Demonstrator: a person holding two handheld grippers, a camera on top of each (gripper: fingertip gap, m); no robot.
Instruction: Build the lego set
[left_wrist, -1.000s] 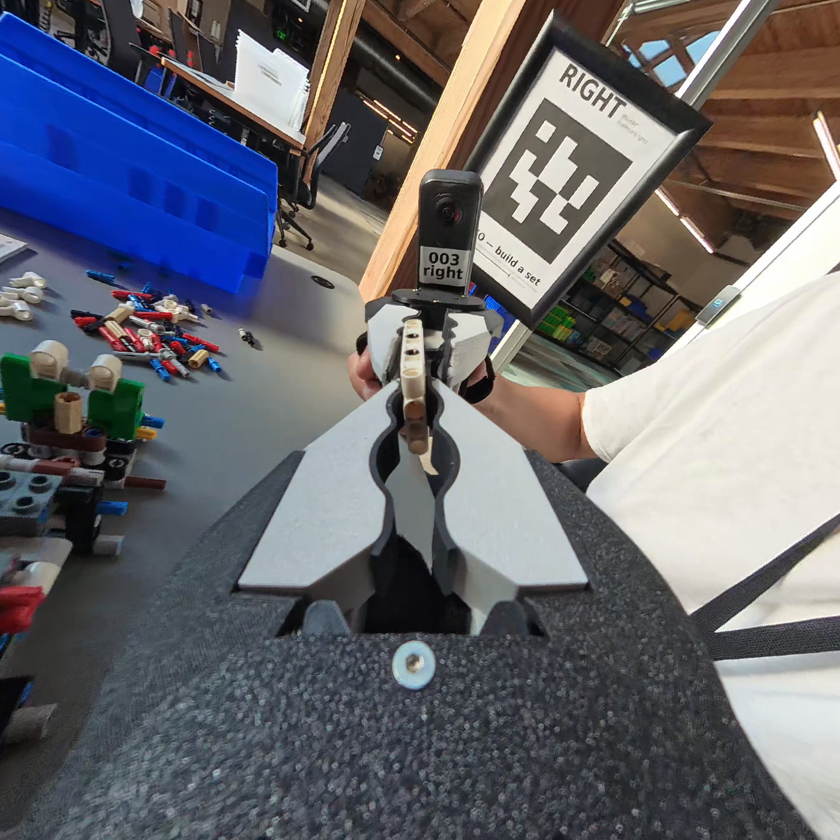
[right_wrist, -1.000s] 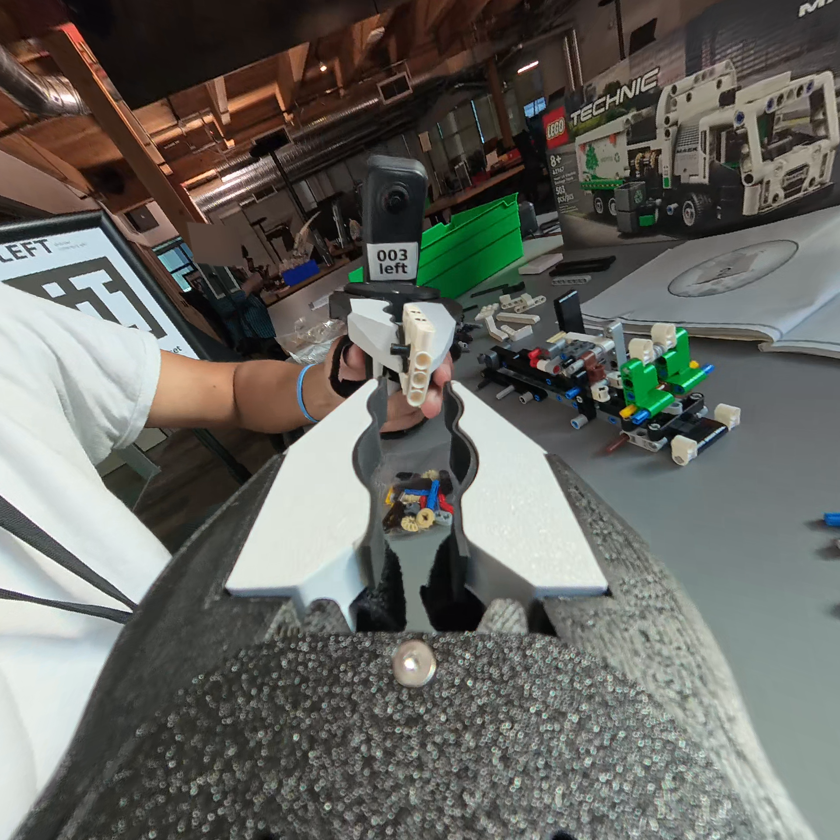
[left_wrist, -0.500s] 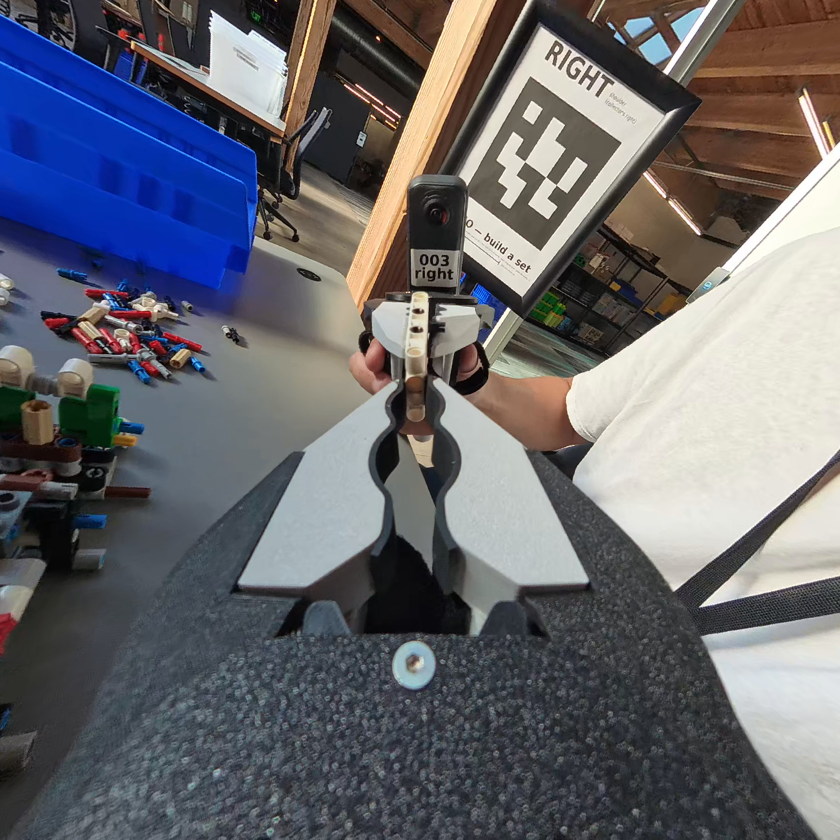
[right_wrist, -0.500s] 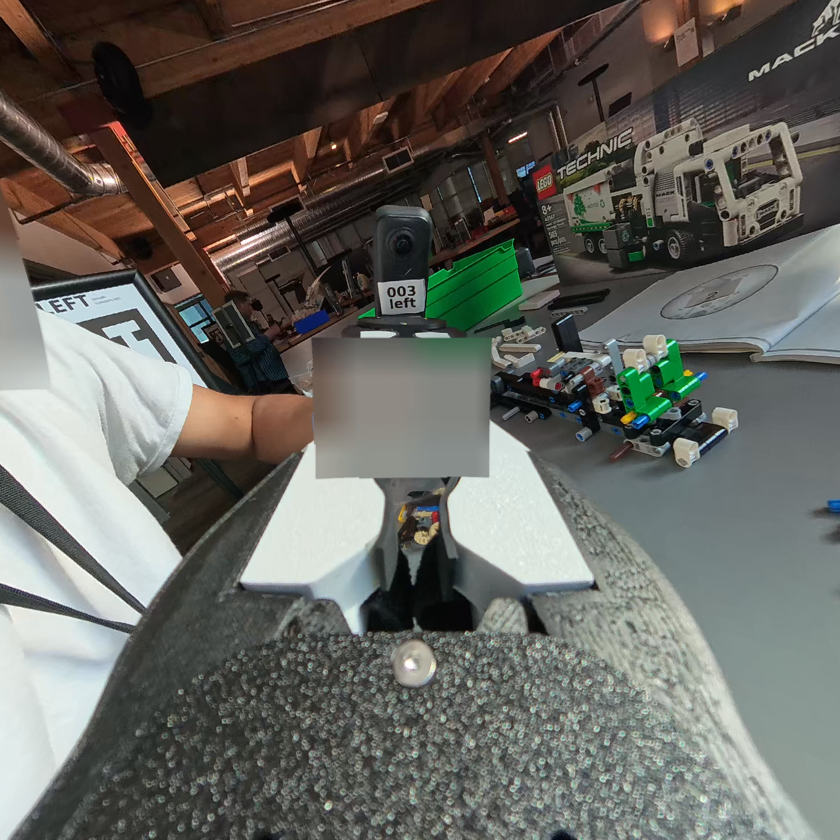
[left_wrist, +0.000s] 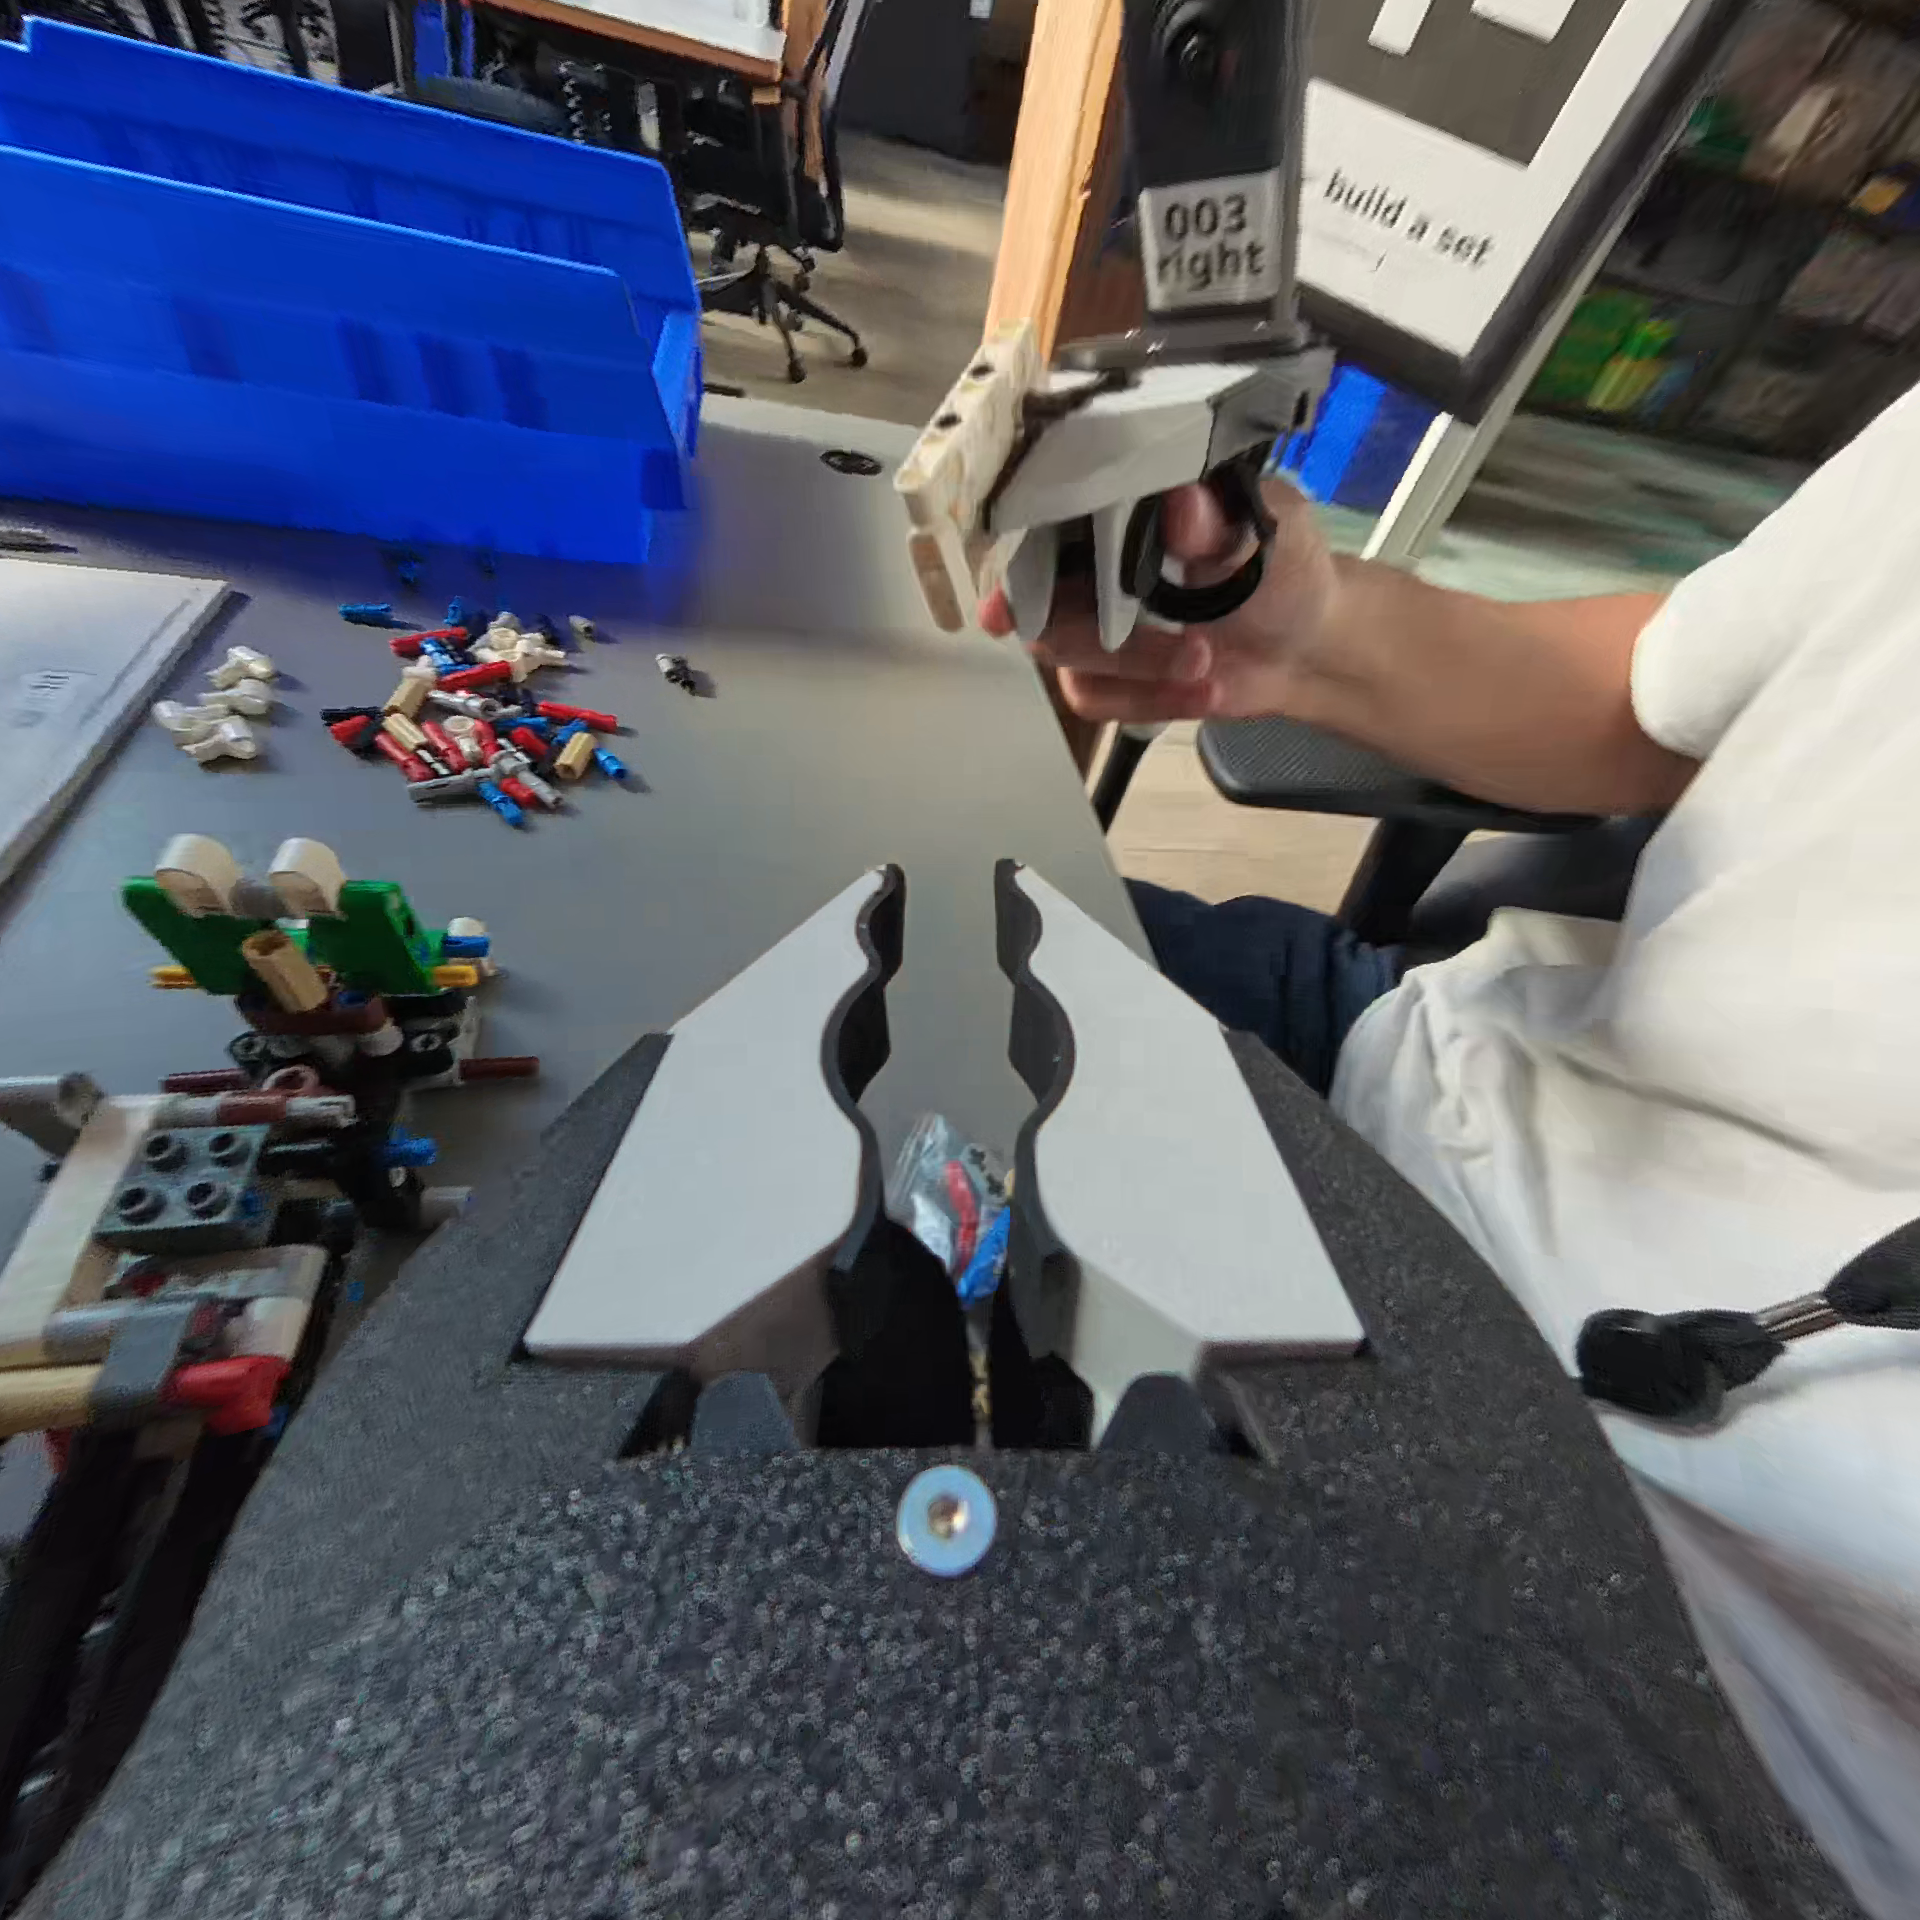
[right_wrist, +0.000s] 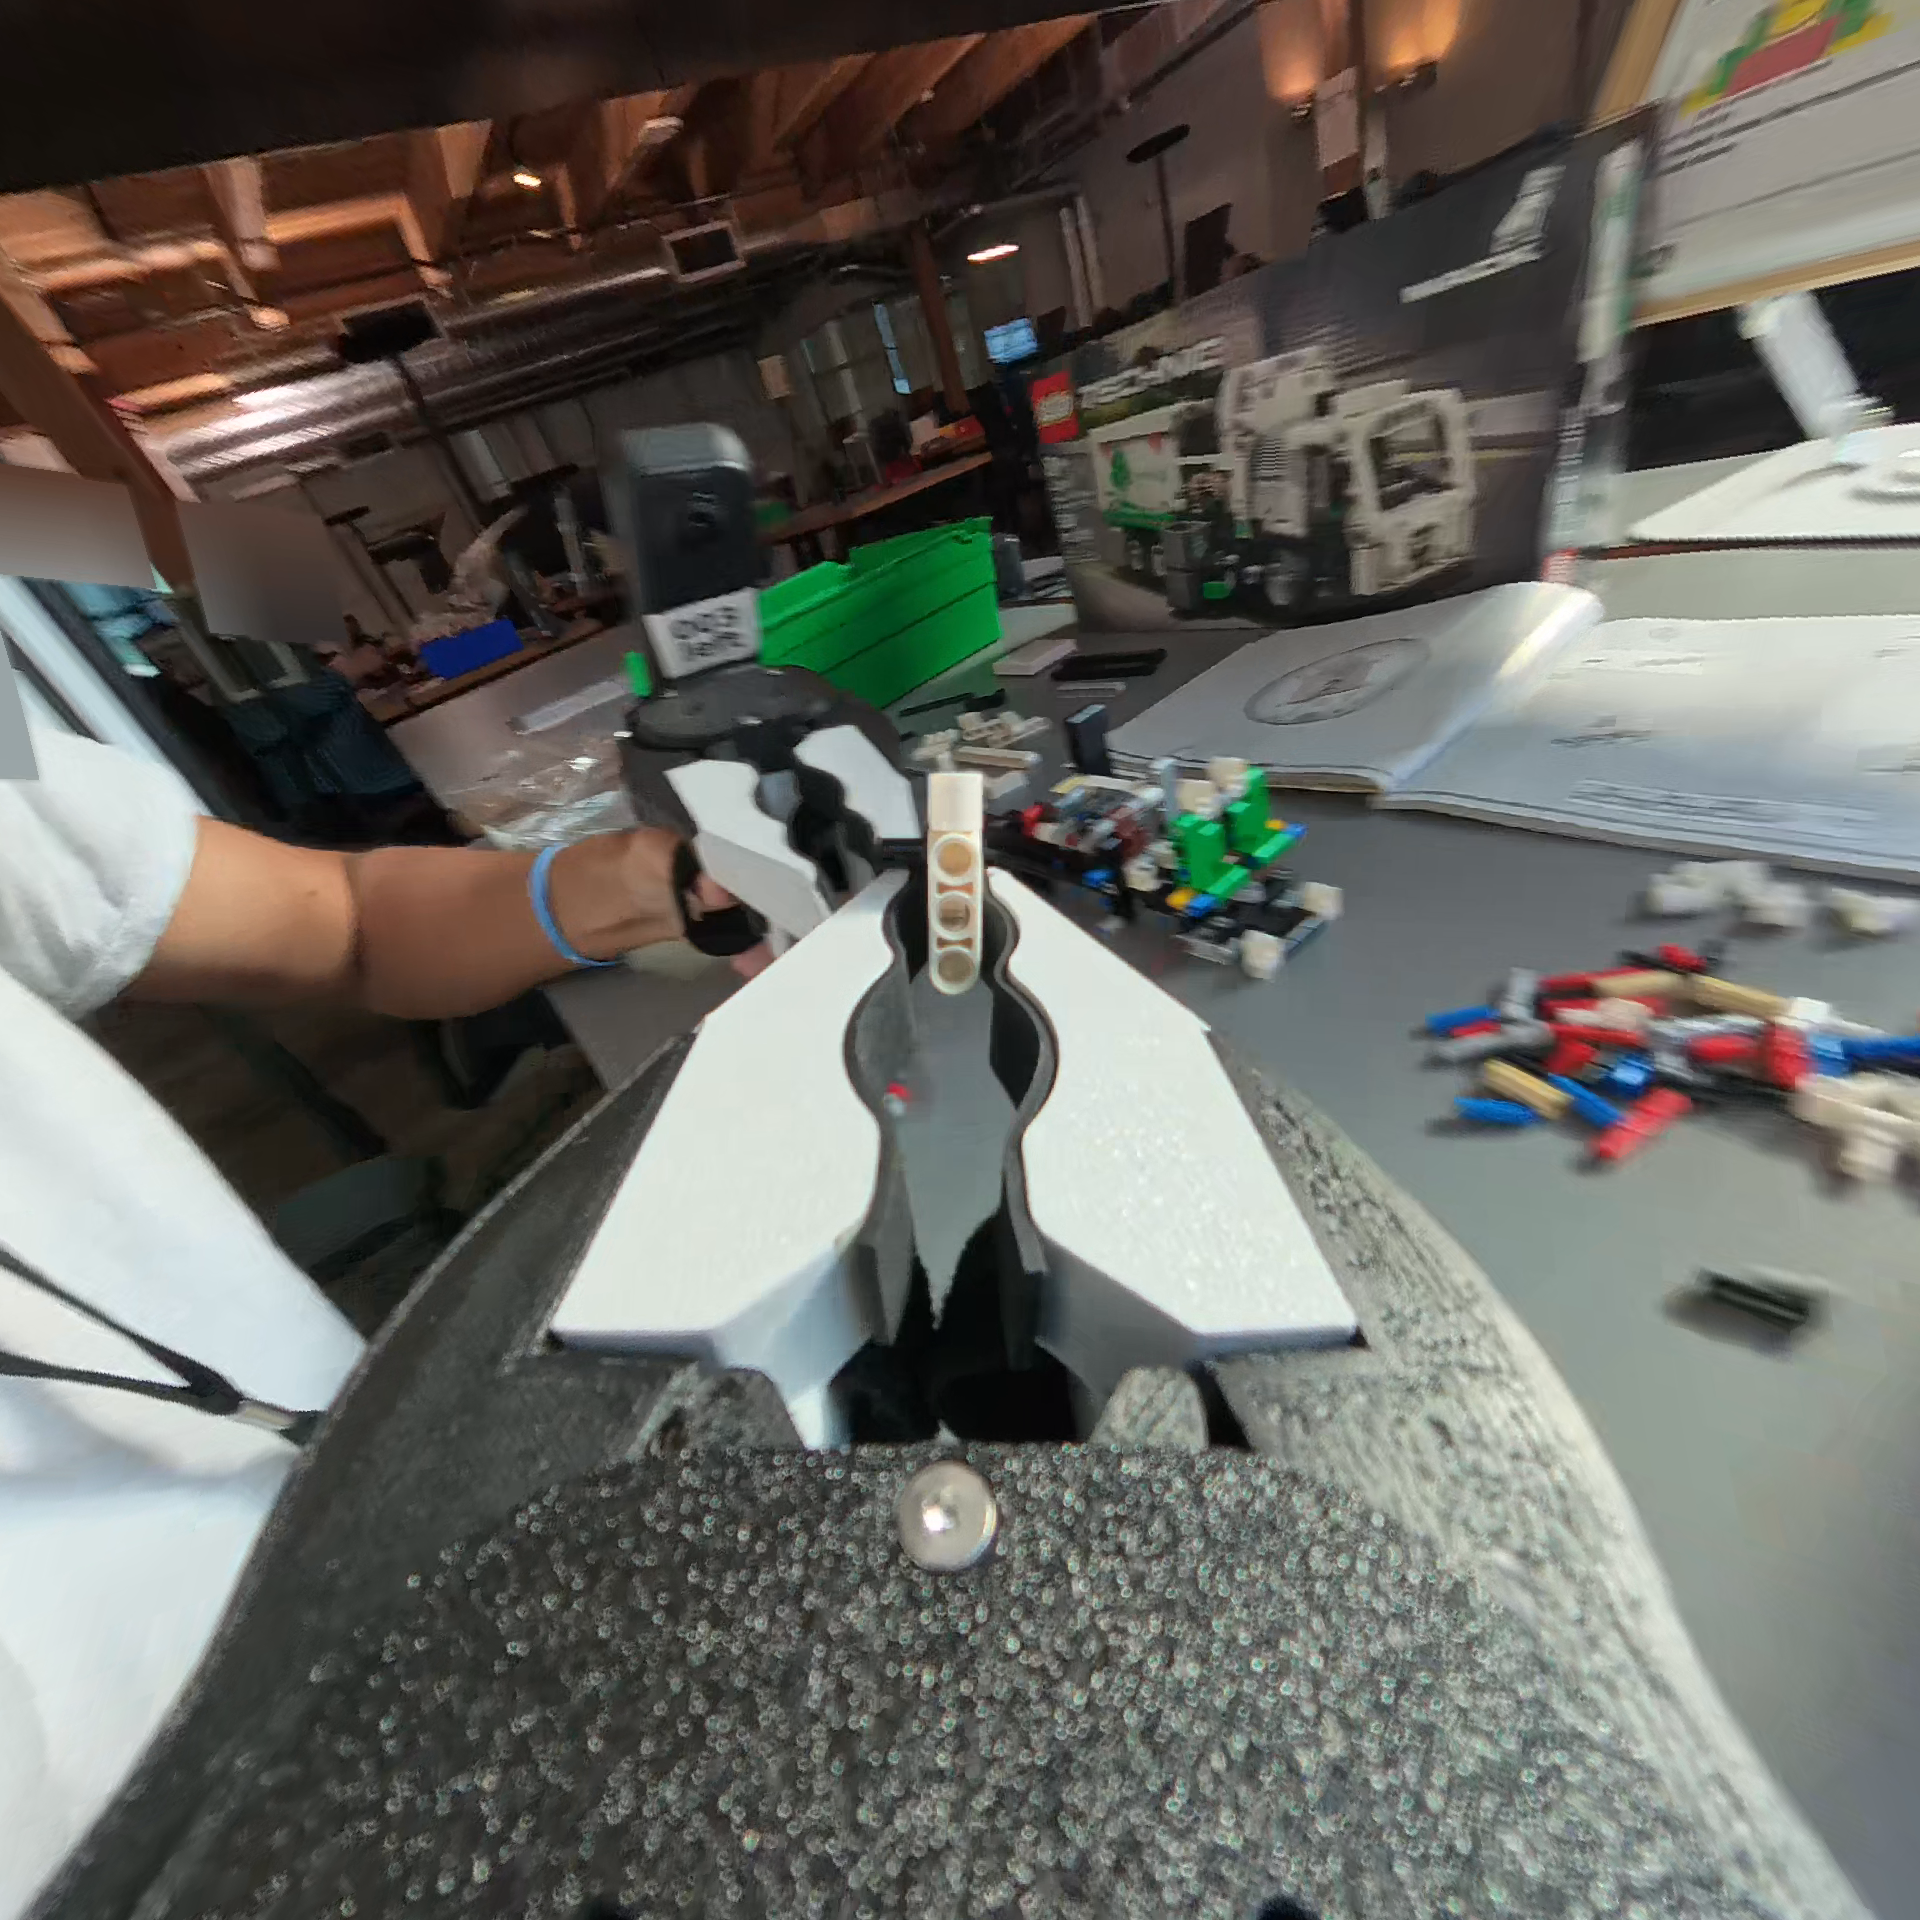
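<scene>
Right claw (right_wrist: 951, 914) around white beam (right_wrist: 953, 894)

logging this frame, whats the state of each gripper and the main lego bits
left gripper: open, nothing between its fingers
right gripper: shut on a white beam, beam upright
green model: part built, standing on the table
loose pins: scattered in a pile
booklet: lying open

Bright daylit room, wide-angle edge distortion, motion blur across both views.

blue bins (left_wrist: 312, 312), cream beam (right_wrist: 954, 894), green box (right_wrist: 883, 613)
</scene>
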